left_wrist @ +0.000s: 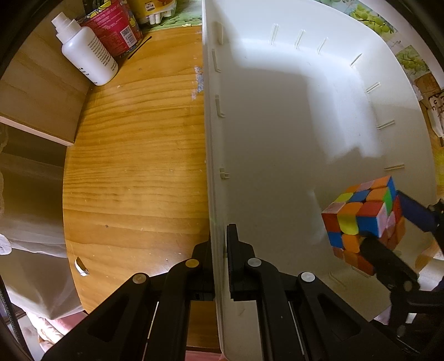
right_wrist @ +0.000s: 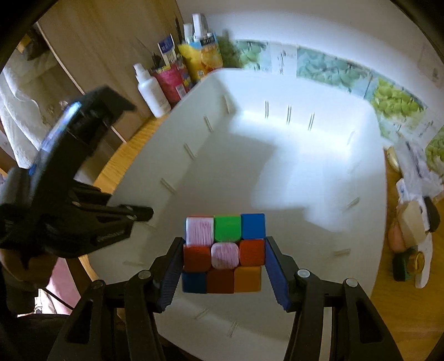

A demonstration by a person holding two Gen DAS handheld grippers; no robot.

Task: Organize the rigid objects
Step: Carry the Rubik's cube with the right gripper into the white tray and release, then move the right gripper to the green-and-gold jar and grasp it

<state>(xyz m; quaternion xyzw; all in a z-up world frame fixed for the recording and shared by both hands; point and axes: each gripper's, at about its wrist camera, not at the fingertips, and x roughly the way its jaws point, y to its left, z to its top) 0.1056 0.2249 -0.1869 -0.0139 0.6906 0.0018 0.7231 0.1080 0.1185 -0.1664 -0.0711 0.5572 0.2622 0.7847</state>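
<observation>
A white plastic bin (left_wrist: 277, 111) stands on the wooden table, with nothing lying on its floor. My left gripper (left_wrist: 219, 238) points straight down and is shut on the bin's left wall, one finger outside and one inside. A scrambled colour cube (left_wrist: 360, 211) hangs over the bin's near right part, with my right gripper (left_wrist: 385, 222) shut on it. In the right wrist view the cube (right_wrist: 224, 250) sits between the blue pads (right_wrist: 172, 266) of the right gripper (right_wrist: 224, 244), above the bin (right_wrist: 277, 166). The left gripper (right_wrist: 147, 212) clamps the bin's rim at the left.
On the wooden table (left_wrist: 138, 152), left of the bin, stand a white bottle (left_wrist: 86, 52) and a red can (left_wrist: 113, 25) at the back. More bottles and cartons (right_wrist: 202, 55) crowd the back edge. Small clutter (right_wrist: 410, 227) lies right of the bin.
</observation>
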